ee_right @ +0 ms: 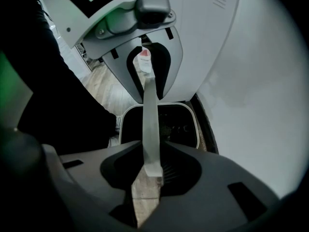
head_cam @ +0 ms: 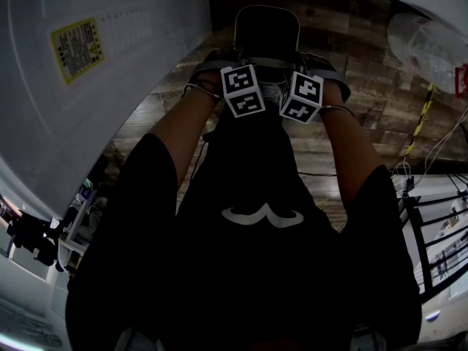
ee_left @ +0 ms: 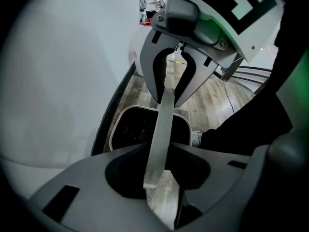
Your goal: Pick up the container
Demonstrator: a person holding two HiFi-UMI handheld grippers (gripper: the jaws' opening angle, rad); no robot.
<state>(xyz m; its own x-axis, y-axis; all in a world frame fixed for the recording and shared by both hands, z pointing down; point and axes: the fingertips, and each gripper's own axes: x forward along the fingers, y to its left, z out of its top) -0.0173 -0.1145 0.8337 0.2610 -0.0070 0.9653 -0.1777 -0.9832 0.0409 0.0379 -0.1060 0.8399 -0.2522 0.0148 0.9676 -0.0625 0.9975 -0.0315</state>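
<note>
A dark container (head_cam: 267, 31) with a pale rim (ee_left: 116, 124) hangs over the wooden floor in front of me. A flat grey handle strip (ee_left: 161, 124) spans its open top. My left gripper (ee_left: 159, 175) is shut on one end of that strip. My right gripper (ee_right: 152, 170) is shut on the other end of the handle strip (ee_right: 148, 120), and it faces the left one. In the head view the two marker cubes (head_cam: 243, 90) sit side by side just below the container. The container's dark inside (ee_right: 178, 124) shows under both pairs of jaws.
A large white curved body with a yellow label (head_cam: 77, 47) fills the left side, close to the container. Wooden floor (head_cam: 365, 123) lies below, with cables and a yellow-black striped strip (head_cam: 418, 123) to the right. A white rack (head_cam: 439, 225) stands at the right edge.
</note>
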